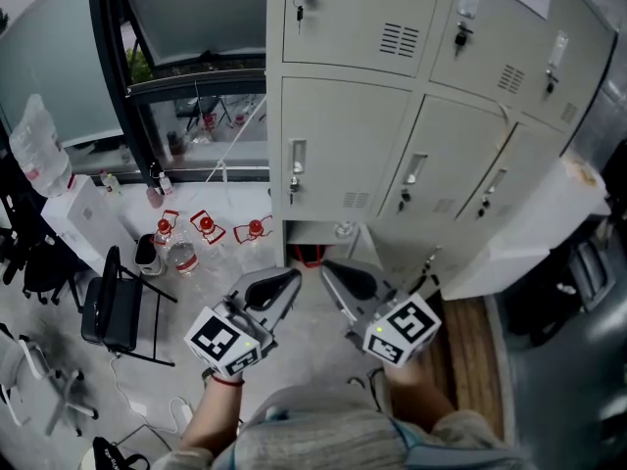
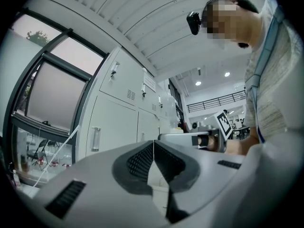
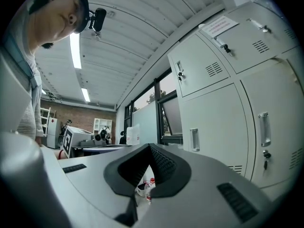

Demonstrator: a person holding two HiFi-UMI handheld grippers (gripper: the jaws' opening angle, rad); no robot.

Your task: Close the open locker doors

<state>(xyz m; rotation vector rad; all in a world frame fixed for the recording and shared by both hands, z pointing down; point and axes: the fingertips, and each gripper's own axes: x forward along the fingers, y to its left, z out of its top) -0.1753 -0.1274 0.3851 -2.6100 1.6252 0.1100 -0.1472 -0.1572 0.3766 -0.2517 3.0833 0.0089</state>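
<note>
Both grippers show low in the head view. The left gripper (image 1: 290, 278) and the right gripper (image 1: 329, 268) sit side by side, and their tips point at the tall pale grey metal lockers (image 1: 343, 155). Most locker doors are shut. One pale open door (image 1: 534, 228) sticks out from the bottom row on the right, well apart from both grippers. On the floor to the left are a black folding chair (image 1: 108, 311) and some clear plastic bottles with red caps (image 1: 207, 225).

From the left gripper view, the left gripper (image 2: 153, 146) has its two jaws pressed together, and nothing is between them. The lockers (image 2: 114, 122) stand at the left with shut doors. The right gripper (image 2: 164, 137) is just past the jaw tips, on the right.

From the right gripper view, the right gripper (image 3: 151, 148) also has its jaws pressed together at the tips, holding nothing. A small bottle with a red cap (image 3: 148, 188) shows on the floor through the gap below the tips. The lockers (image 3: 213, 122) fill the right side, and the doors seen here are shut.
</note>
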